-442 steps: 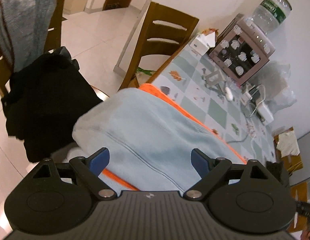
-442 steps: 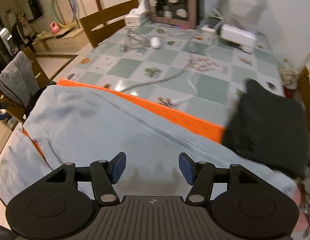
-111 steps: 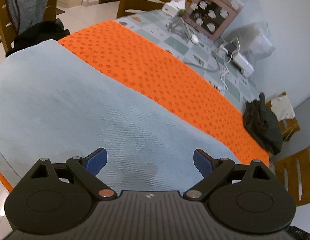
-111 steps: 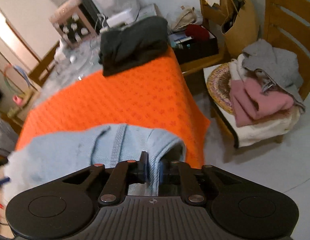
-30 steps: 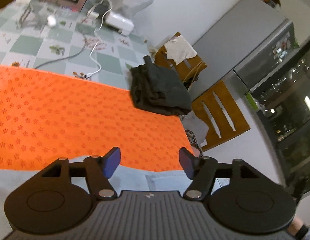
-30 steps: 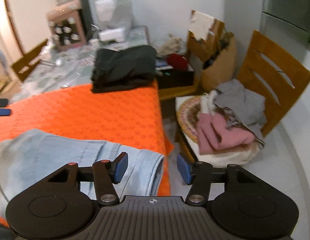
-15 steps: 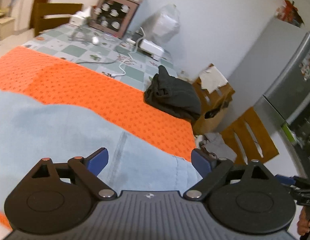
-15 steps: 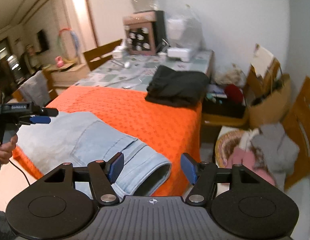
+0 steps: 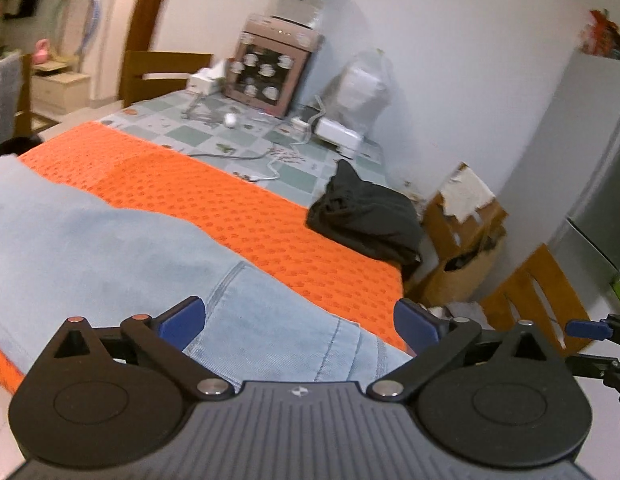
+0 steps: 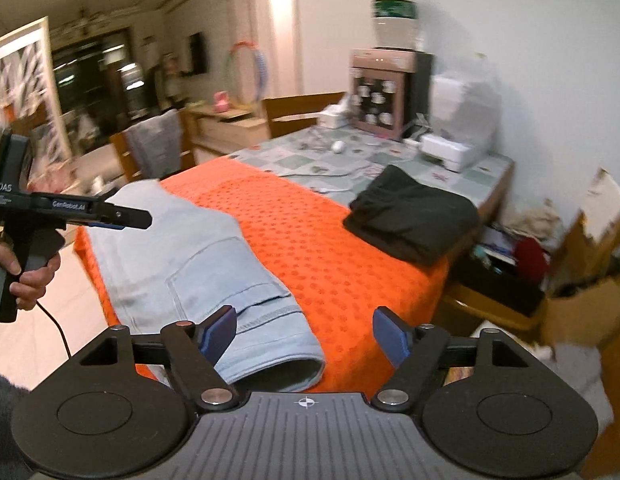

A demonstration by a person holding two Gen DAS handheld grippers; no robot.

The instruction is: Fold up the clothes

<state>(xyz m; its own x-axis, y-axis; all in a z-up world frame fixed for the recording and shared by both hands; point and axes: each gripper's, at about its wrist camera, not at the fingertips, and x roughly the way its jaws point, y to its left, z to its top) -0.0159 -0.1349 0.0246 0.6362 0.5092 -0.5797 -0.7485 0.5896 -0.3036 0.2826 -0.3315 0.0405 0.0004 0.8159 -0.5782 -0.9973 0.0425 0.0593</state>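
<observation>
Light blue jeans (image 9: 149,264) lie folded along the near edge of the orange mat (image 9: 249,208) that covers the table. My left gripper (image 9: 297,320) hovers over them with its jaws opening wide, and no cloth is pinched between the blue pads. In the right wrist view the jeans (image 10: 197,264) end in an open waistband just ahead of my right gripper (image 10: 305,332). Its jaws are opening too, with nothing between them. That view also shows the left gripper (image 10: 125,214) from the side, held by a hand (image 10: 33,276) above the jeans' far end.
A folded black garment (image 10: 410,212) sits at the mat's far right corner. Behind it, on the checked tablecloth, are cables, a white box (image 10: 454,152) and a water dispenser (image 9: 277,76). Wooden chairs (image 9: 530,300) and a torn cardboard box (image 9: 462,240) stand past the table's right end.
Both grippers' jaws have spread wider. The left gripper swung from over the bare mat to above the jeans. The right gripper rolled and drew back from the waistband, which lies let go.
</observation>
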